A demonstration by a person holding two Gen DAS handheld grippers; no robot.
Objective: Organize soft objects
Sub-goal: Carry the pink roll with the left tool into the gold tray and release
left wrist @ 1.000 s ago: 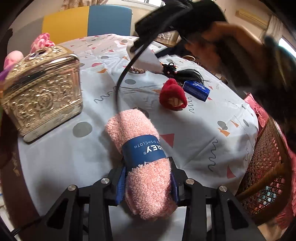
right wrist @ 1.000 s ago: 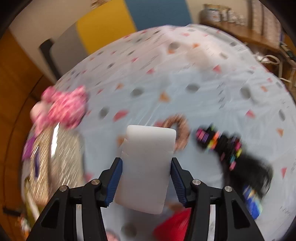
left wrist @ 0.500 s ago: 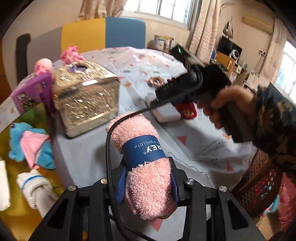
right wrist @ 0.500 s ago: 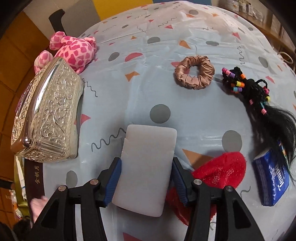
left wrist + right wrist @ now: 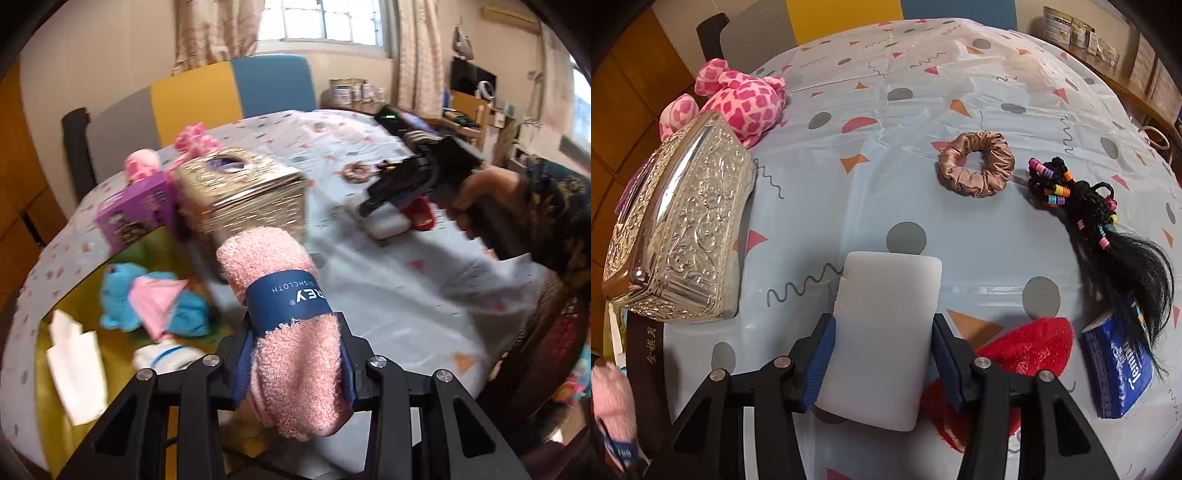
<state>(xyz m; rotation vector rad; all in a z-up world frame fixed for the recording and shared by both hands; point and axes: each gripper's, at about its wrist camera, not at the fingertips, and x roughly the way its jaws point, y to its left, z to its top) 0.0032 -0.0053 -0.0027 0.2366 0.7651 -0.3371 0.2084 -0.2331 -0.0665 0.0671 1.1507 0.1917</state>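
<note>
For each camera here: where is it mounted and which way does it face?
Left wrist: behind the left claw, shut on the pink rolled dishcloth, facing across the table; the right claw shows.
Right wrist: behind the right claw, shut on the white foam block, looking down.
Shared: ornate silver tissue box.
</note>
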